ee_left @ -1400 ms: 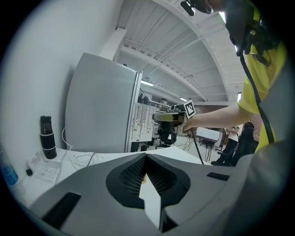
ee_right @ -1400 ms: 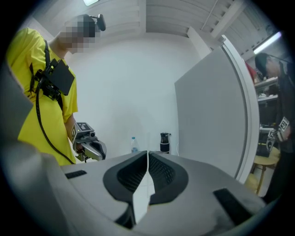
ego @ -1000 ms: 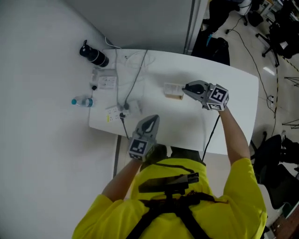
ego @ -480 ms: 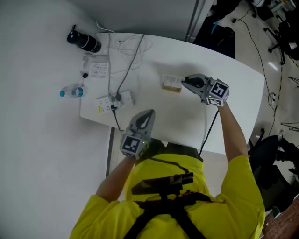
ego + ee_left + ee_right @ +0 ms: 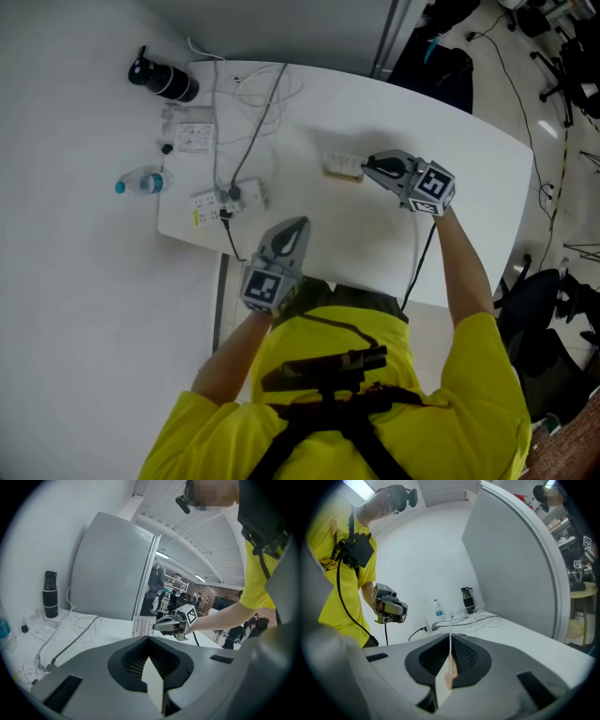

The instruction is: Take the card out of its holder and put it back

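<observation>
A white card [image 5: 342, 165] stands on edge on the white table [image 5: 469, 206], with a small tan wooden holder [image 5: 449, 679] at its foot. In the left gripper view the card [image 5: 143, 626] shows fine vertical stripes. My right gripper [image 5: 367, 166] is shut on the card's right edge; in its own view the card [image 5: 450, 634] runs edge-on between the jaws of the right gripper [image 5: 450, 639]. My left gripper [image 5: 300, 225] hovers over the table's near edge, shut and holding nothing, well apart from the card. It points at the right gripper [image 5: 157, 626].
At the table's left end are a black bottle [image 5: 164, 82], a small water bottle [image 5: 141, 183], a power strip [image 5: 220, 202] and loose white cables [image 5: 253, 122]. A grey partition [image 5: 112, 569] rises behind the table. Office chairs stand off to the right.
The head view has shifted a little. The right gripper stays at the card's right edge and the left gripper stays near the front edge.
</observation>
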`<state>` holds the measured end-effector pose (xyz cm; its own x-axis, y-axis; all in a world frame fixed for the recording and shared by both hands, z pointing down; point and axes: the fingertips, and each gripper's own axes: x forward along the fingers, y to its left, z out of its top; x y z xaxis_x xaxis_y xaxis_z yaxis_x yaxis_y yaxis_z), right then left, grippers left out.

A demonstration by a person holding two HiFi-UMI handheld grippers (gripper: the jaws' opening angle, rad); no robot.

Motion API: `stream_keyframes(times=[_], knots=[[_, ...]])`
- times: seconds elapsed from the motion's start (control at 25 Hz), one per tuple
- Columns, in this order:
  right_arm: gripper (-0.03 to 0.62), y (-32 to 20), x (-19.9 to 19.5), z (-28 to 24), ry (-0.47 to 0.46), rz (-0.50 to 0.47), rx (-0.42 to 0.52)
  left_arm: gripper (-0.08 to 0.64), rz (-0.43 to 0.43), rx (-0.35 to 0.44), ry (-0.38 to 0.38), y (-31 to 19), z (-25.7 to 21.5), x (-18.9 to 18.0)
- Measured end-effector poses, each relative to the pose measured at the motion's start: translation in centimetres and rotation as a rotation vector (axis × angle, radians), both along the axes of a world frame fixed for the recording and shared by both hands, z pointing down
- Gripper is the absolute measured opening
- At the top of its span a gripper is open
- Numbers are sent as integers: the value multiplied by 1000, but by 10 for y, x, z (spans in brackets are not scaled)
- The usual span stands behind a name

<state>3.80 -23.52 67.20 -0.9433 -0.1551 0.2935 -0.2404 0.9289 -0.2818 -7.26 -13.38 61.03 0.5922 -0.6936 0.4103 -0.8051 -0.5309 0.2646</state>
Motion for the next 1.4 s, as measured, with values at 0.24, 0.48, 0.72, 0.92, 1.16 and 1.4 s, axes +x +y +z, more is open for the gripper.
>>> stream_keyframes(times=[0.24, 0.48, 0.72, 0.92, 1.16, 1.4], knots=[[17, 1, 1, 23, 37, 47, -25, 8, 13, -9, -13, 2, 2, -3], [63, -2, 15, 16, 44, 176, -42, 8, 20, 21, -4, -3, -13, -13], [63, 7, 69, -78, -45, 449, 33, 8, 33, 85, -1, -8, -51, -24], [3, 37, 98, -166, -66, 779, 113, 8, 17, 134, 35, -15, -87, -39], [3, 95, 108, -223, -67, 1056, 173, 8, 3, 214, 83, -16, -129, -49], [2, 137, 105, -222, -101, 1184, 126, 8, 48, 227, 119, 7, -160, -55]])
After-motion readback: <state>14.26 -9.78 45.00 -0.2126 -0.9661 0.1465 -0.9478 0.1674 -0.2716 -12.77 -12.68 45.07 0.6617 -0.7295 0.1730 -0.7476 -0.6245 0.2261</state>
